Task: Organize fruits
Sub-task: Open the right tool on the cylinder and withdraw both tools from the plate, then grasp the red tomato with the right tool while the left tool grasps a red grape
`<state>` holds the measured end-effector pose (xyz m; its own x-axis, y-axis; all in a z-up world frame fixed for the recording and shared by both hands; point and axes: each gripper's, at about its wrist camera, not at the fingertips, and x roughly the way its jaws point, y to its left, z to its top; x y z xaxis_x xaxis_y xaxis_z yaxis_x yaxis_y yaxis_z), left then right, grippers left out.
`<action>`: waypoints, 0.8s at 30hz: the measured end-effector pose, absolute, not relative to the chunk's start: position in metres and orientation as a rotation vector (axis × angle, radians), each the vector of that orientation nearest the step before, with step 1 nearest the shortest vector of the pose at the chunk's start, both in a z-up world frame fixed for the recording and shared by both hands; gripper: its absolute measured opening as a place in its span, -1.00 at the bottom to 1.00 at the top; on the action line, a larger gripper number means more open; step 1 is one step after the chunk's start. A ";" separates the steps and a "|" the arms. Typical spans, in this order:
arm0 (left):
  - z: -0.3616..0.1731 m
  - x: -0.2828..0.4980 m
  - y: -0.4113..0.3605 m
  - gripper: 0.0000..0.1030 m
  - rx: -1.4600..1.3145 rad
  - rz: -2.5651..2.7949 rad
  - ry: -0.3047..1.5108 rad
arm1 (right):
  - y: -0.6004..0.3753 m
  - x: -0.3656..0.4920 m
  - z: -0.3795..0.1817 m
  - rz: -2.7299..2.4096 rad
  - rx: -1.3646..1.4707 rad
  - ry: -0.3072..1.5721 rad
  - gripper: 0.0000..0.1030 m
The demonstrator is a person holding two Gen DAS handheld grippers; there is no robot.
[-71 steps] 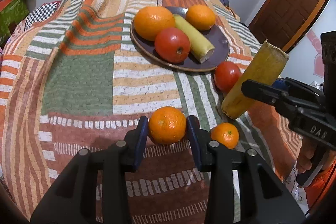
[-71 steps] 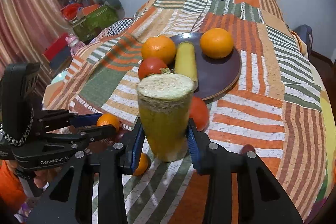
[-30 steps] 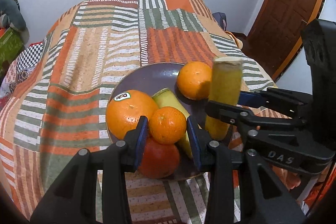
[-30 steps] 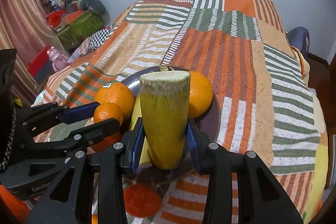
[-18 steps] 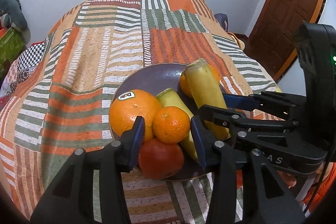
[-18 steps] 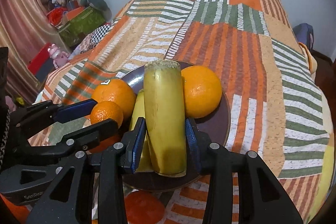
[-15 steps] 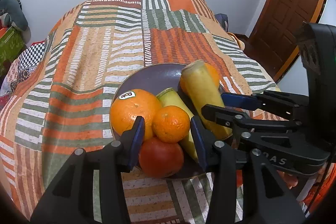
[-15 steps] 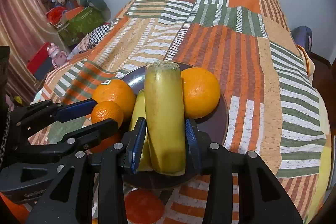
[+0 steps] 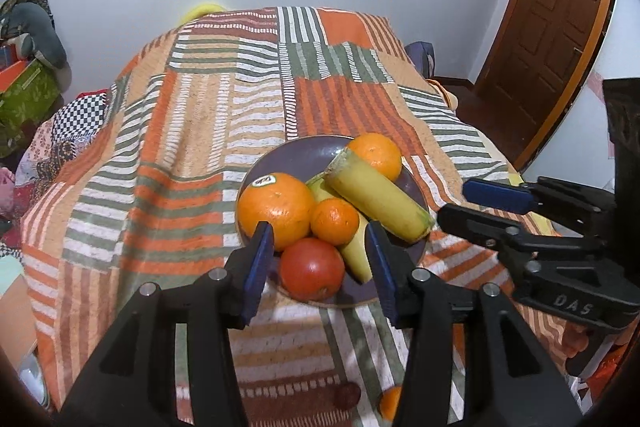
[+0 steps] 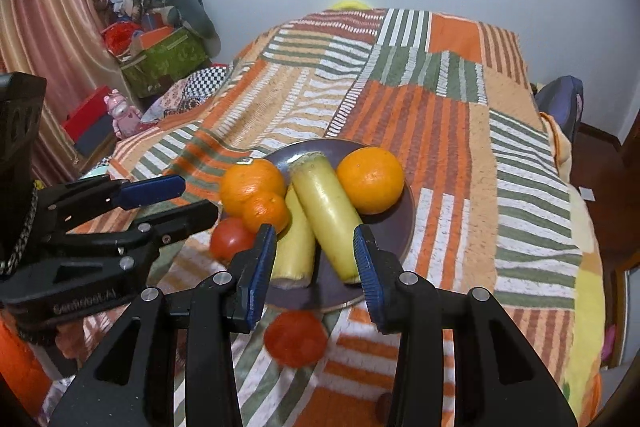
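Nearby — loose tomato (image 10: 295,338) before plate (image 10: 402,227), unobstructed.

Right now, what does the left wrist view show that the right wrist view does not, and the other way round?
Only the left wrist view shows the door and a small orange on the bedspread near the bottom edge. Only the right wrist view shows a red fruit lying off the plate, the curtain and the green box. Both show the plate with two large oranges, a mandarin, a red fruit, two yellow stalks, and both claws open: left claw, right claw.
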<state>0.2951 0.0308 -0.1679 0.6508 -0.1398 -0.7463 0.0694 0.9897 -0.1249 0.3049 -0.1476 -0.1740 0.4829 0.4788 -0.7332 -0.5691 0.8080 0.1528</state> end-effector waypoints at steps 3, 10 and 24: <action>-0.165 0.280 0.032 -0.05 -0.085 -0.119 0.859 | -0.153 0.292 -0.170 0.641 -0.109 0.844 -0.27; -0.173 0.249 0.034 -0.01 -0.080 -0.104 0.889 | -0.164 0.268 -0.181 0.637 -0.107 0.860 -0.10; -0.231 0.227 0.040 0.00 -0.133 -0.131 1.033 | -0.147 0.270 -0.241 0.623 -0.114 1.008 -0.10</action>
<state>0.2268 0.0398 -0.2306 0.5059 -0.1707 -0.8455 0.0453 0.9841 -0.1716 0.2704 -0.1467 -0.2406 0.3769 0.4353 -0.8176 -0.5371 0.8219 0.1900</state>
